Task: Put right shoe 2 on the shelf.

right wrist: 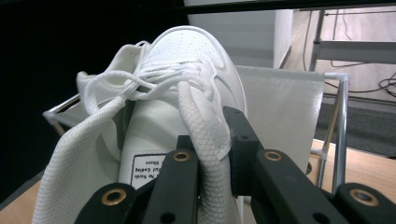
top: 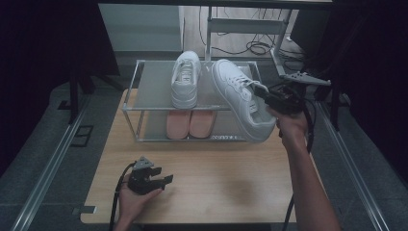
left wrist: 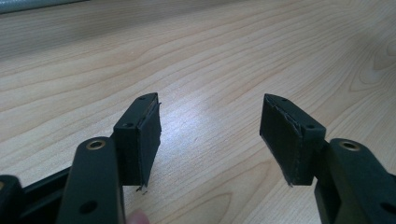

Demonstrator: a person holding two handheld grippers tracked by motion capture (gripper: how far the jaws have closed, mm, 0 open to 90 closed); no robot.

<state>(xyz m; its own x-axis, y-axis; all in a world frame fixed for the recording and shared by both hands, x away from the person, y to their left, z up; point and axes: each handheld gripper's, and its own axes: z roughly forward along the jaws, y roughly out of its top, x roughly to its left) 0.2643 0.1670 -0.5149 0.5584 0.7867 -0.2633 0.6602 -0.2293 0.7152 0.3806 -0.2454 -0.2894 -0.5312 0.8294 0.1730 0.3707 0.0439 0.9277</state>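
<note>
White sneaker [top: 243, 98], held aloft by the right gripper [top: 269, 98], tilted with toe toward the far side, above the front right corner of the two-tier shoe rack [top: 154, 91]. In the right gripper view, jaws closed narrowly on the collar wall beside the tongue [right wrist: 205, 130], one jaw inside the shoe and one outside; white laces [right wrist: 140, 84] loosely crossed ahead. Printed label [right wrist: 147, 170] on the underside of the tongue, partly hidden by the jaw; only fragments legible, apparently "No Heels" and "Shoes", remainder too small to read. No brand mark discernible on the upper. Second white sneaker [top: 186, 79] standing on the top shelf, toe away, just left of the held one and apart from it. Pink pair [top: 190, 123] on the lower shelf, side by side, touching. Left gripper [top: 156, 182] resting near the front left of the wooden table [top: 216, 183], jaws spread wide with bare wood grain between the pads [left wrist: 149, 135].
</note>
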